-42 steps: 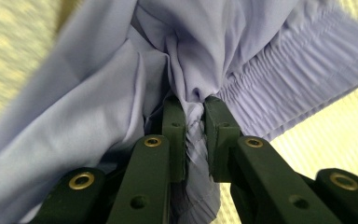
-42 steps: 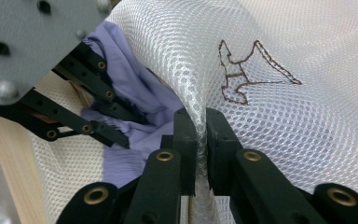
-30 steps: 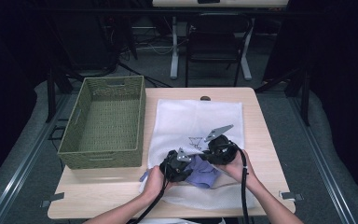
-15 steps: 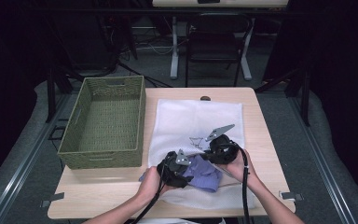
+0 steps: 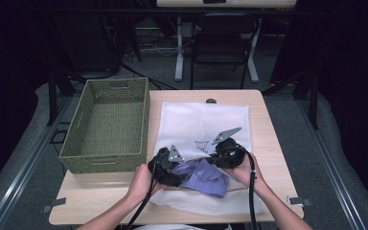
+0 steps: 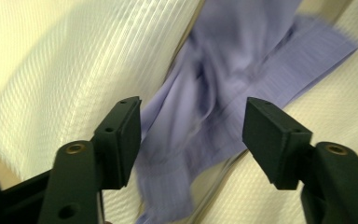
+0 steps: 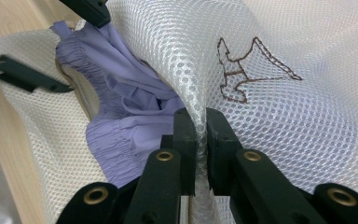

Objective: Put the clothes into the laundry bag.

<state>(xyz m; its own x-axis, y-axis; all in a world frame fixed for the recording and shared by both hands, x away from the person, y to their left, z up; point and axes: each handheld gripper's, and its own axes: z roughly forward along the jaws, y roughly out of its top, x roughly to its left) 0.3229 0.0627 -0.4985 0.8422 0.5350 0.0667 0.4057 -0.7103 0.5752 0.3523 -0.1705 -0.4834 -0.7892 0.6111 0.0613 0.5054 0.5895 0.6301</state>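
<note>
**Purple garment going into the mesh bag, left fingers letting go**

Since the earlier frames, the left gripper [image 5: 166, 164] has been lifting away from the crumpled lilac-purple fabric garment [image 5: 205, 175], and its fingers [image 6: 120, 135] have just been opening; they are now standing spread, with the garment lying beyond and between them but neither pad pressing on it. The right gripper [image 7: 201, 140] is holding its place, its fingers pressed together and pinching a fold of the white mesh laundry bag [image 5: 202, 125], just below the small brown stitched figure [image 7: 247, 70] on the mesh.

The step in hand looks like stuffing the garment into the bag: the right fingers are lifting the upper layer to keep the mouth open, and the garment is sitting partly inside that mouth, just to the left of the right fingers, with a gathered hem hanging outside. The next move probably calls for the left fingers to re-grip the exposed part and push it deeper, toward the right fingers, while the pinch on the mesh is kept.

Room is tight between the two grippers, which are working near each other over the bag's near end. Beyond the fingers the bag is lying flat on the wooden tabletop [image 5: 268, 139] with open space; the green woven basket [image 5: 106, 124] is standing well apart to the left of the left fingers, and the tabletop's near edge is close behind both hands.
</note>
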